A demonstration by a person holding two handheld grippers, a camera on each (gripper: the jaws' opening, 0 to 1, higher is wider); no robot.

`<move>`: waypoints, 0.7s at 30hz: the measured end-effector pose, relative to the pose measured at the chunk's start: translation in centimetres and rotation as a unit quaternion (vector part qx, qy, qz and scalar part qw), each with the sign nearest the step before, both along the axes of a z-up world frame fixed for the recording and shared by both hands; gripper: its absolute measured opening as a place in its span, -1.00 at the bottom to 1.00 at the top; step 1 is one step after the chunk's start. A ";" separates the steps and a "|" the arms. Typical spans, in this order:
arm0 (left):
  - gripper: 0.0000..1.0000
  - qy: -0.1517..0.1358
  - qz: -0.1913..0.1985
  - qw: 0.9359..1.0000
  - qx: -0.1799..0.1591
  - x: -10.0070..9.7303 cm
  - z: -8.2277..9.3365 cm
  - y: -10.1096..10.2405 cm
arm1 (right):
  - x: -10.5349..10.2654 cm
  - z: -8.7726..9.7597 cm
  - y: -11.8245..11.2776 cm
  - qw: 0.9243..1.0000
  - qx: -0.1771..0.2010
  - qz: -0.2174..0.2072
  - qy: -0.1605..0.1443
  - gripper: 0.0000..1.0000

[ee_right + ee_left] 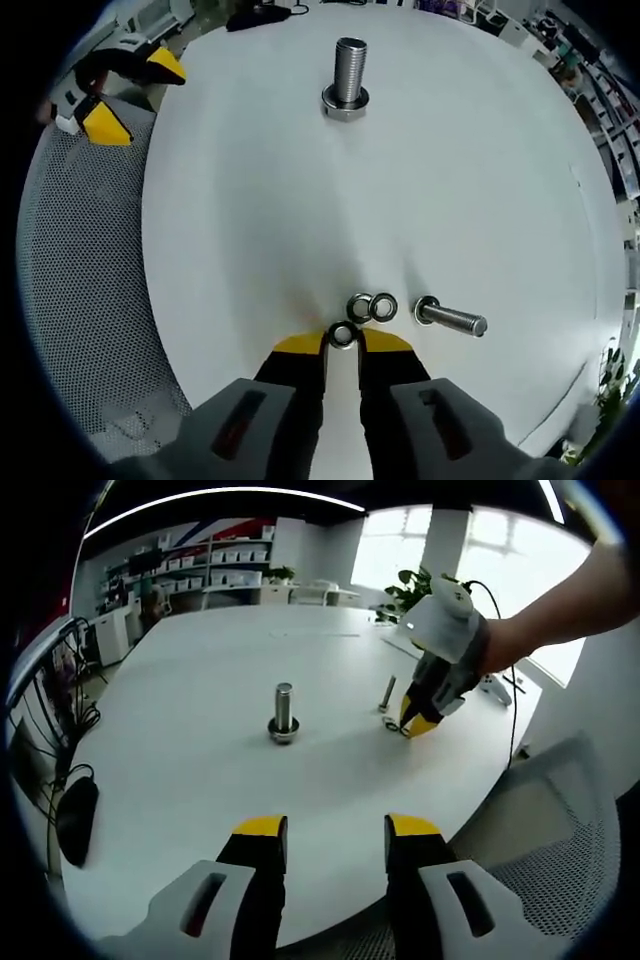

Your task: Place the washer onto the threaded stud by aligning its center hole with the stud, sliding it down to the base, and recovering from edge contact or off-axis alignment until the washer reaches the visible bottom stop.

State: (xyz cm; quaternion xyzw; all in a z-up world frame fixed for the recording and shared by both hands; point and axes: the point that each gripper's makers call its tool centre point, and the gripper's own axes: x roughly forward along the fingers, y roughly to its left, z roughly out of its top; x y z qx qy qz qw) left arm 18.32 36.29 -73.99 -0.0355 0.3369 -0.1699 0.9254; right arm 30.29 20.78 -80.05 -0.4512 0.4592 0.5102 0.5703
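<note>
Right gripper view is looking down on the white tabletop, where the right gripper is reaching with its yellow-tipped fingers closing around a washer, which is lying flat between the tips. Two more washers are sitting just beyond it, touching each other, and a loose bolt is lying on its side just beside them. Well apart, across a wide bare stretch, the threaded stud is standing upright on its nut base. A mesh chair is pressing close along the tabletop's curved edge.

Left gripper view is showing the left gripper hovering at the near tabletop edge, its fingers spread and holding nothing, with open surface running ahead to the stud.
</note>
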 end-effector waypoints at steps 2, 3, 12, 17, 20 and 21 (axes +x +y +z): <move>-0.27 0.000 0.000 1.000 0.000 0.0 0.0 0.0 | 0.1 0.0 -0.3 1.000 -0.002 -0.008 0.001 -0.73; -0.27 0.000 0.000 1.000 0.000 0.0 0.0 0.0 | 0.2 0.0 -0.5 1.000 -0.003 -0.014 0.002 -0.73; -0.29 -0.003 -0.001 1.000 0.003 0.1 0.1 0.1 | 1.5 1.5 -2.2 0.999 0.012 -0.041 0.001 -0.73; -0.30 -0.002 -0.001 1.000 0.003 0.1 0.0 0.0 | 2.4 2.5 -2.8 0.998 0.021 -0.052 -0.006 -0.73; -0.31 -0.003 -0.003 1.000 0.004 0.1 0.0 0.0 | 3.2 3.3 -2.9 0.998 0.031 -0.059 -0.010 -0.73; -0.31 -0.003 -0.003 1.000 0.004 0.0 0.0 0.0 | 3.4 3.5 -2.9 0.998 0.033 -0.060 -0.012 -0.73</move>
